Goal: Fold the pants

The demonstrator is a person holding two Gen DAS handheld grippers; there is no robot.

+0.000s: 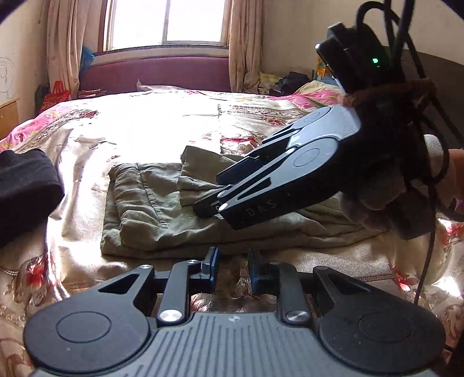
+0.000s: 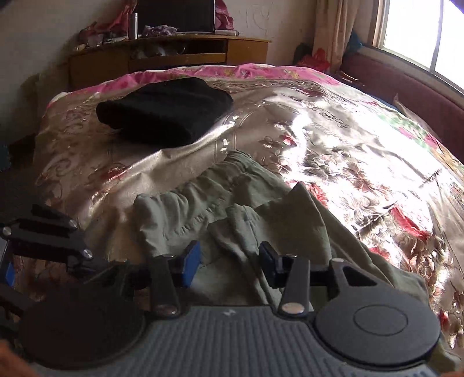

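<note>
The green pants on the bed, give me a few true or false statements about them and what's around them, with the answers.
1. The green pants lie on a shiny floral bedspread. True.
2. The left hand-held gripper grips the pants. False: nothing is between its open jaws.
3. A folded black garment lies on the bed apart from the pants. True.
4. The right hand-held gripper is clamped shut. False: its jaws stand open above the pants.
5. The curtains cover the window. False: they hang at its sides.
</note>
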